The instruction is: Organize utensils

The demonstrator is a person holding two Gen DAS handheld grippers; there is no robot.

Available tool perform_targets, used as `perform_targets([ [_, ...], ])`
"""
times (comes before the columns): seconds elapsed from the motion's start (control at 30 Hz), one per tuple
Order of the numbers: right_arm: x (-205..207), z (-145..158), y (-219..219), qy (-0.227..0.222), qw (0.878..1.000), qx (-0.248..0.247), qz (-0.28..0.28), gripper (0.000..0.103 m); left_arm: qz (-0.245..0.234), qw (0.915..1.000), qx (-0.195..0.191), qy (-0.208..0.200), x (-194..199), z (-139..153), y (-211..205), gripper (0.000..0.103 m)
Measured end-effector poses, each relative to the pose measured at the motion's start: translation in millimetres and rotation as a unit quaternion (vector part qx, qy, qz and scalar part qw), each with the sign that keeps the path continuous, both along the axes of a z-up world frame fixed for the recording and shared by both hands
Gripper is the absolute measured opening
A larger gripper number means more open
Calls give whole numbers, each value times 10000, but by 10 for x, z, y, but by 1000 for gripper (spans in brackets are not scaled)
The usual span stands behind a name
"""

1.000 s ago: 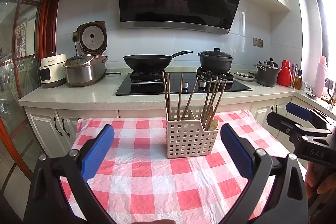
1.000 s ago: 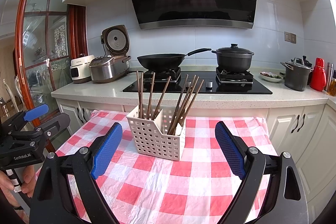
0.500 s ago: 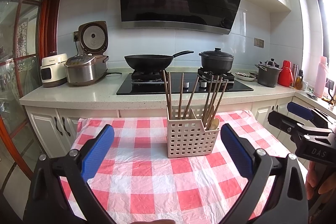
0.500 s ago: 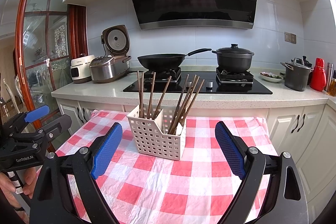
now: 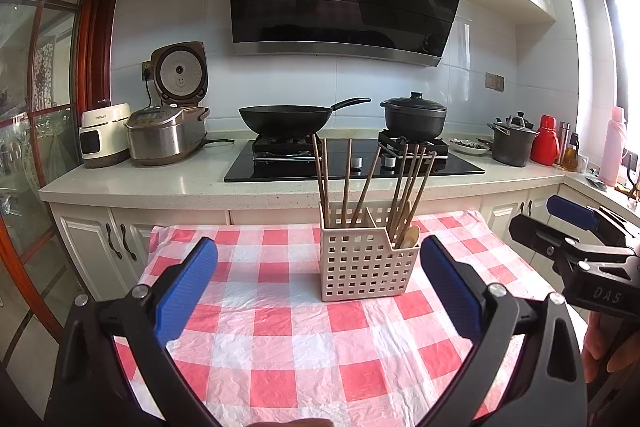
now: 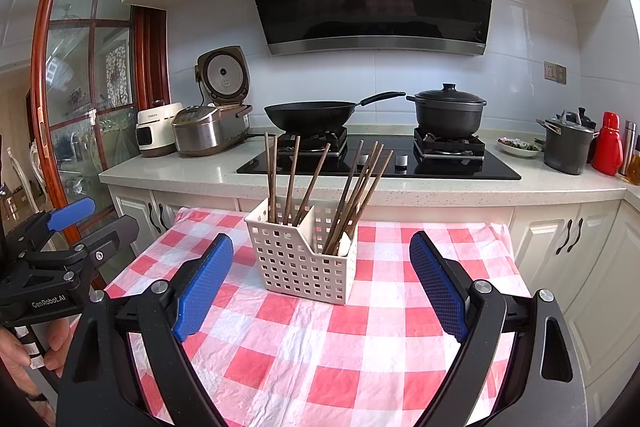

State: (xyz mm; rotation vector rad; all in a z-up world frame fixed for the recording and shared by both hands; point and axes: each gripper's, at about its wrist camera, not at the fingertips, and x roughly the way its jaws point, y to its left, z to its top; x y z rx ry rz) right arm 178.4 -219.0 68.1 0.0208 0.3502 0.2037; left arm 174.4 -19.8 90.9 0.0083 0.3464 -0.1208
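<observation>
white basket [image 5: 366,267] stands mid-tabletop [image 5: 280,347] on the checked cloth, chopsticks [image 5: 348,183] upright in both compartments. left tongs [image 5: 318,291] and right tongs [image 6: 320,287] both gape empty, well short. advise: approach slowly from above, pinch one stick near its top.

The lower ends of the chopsticks [image 5: 408,187] are hidden inside the basket [image 5: 362,267], whose wall also covers most of a spoon [image 5: 412,237]. At 3 o'clock the left-wrist picture's edge cuts off the right gripper [image 5: 576,231]; the holding hand [image 5: 604,343] shows only partly.
</observation>
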Motion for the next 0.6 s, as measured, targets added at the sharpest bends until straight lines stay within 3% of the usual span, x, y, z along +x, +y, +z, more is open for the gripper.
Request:
perform_targets([
  [0.6,-6,-4,2,-3,10000,7,-10,85,36,10000,3,-9,9,-1,18,98],
])
